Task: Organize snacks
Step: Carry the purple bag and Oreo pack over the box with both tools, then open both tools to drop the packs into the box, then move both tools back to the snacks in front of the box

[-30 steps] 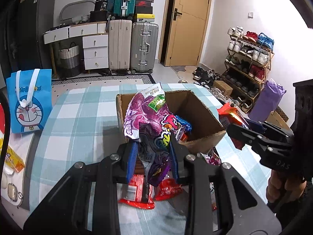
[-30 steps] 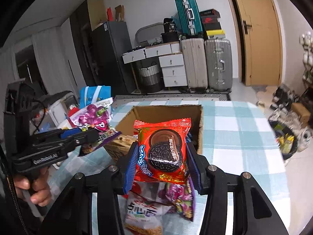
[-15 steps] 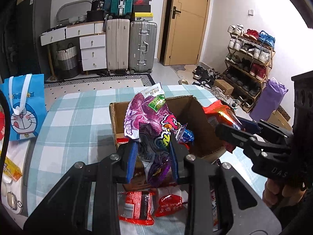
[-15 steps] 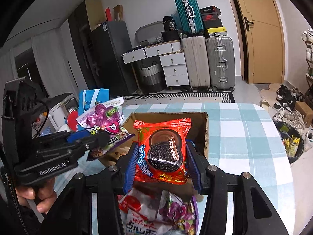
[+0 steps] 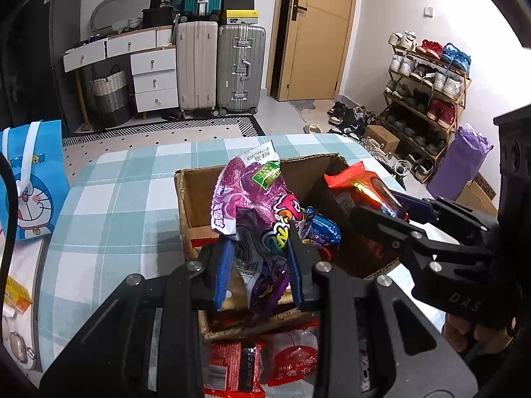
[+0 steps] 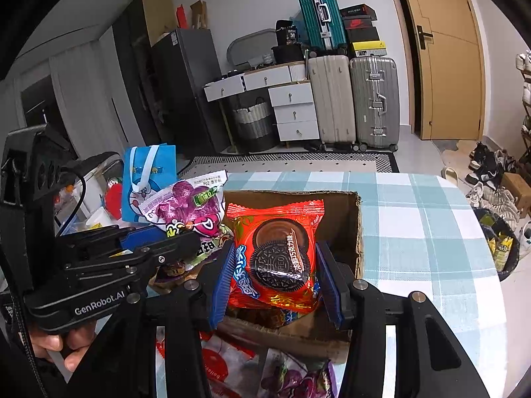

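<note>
Both grippers are now over the cardboard box (image 5: 186,195), the purple pack (image 5: 255,199) and cookie pack (image 6: 275,255) above its opening

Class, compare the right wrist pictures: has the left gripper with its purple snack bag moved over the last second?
Yes. Judged against the cardboard box, the left gripper has carried the purple snack bag right and inward, from beside the box's left corner to its left rim.
</note>
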A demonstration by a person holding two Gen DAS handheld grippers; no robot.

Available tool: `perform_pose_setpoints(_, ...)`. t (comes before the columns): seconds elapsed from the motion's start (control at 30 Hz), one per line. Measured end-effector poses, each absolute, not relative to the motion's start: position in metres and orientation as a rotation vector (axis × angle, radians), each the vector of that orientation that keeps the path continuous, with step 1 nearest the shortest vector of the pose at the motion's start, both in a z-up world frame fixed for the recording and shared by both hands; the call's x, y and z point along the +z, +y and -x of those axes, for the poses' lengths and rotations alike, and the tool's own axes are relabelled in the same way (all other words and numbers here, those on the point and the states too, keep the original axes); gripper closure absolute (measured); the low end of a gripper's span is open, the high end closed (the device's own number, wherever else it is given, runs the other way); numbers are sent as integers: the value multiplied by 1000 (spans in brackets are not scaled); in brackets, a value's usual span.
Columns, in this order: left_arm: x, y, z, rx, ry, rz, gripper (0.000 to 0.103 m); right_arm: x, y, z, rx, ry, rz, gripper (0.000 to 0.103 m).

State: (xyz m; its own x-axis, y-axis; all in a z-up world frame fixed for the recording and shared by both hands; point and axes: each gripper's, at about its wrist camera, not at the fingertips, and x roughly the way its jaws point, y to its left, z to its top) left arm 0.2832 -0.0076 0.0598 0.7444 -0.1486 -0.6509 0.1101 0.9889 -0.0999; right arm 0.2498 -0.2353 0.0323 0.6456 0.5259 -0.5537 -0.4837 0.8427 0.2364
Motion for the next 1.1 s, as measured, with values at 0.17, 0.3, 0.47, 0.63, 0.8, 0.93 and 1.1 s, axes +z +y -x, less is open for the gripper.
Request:
perform_pose_setpoints(0.17,53,-11,-295,-144,729,46,77,27,-233,-261,570,662,-73,55)
perform_pose_setpoints(0.3,47,-15,-304,-141,746,39,77,23,-233,-269,564,667,-76,55)
perform_pose_setpoints(0.47,37,-15,-312,-128,761,31,77,18,-234,-274,557,672,-72,55)
perform_pose_setpoints(0.63,34,-12,-318,-122,761,32,77,16,-235,-279,555,675,-72,55)
perform_pose_setpoints(0.8,37,-12,-314,-110,756,18,77,17,-231,-279,564,672,-38,52)
perform_pose_setpoints(0.93,48,-9,-297,-125,727,12,51,25,-234,-271,562,640,-24,33)
perform_pose_setpoints(1.1,61,-2,-269,-128,694,27,18,31,-251,-254,531,642,-23,3)
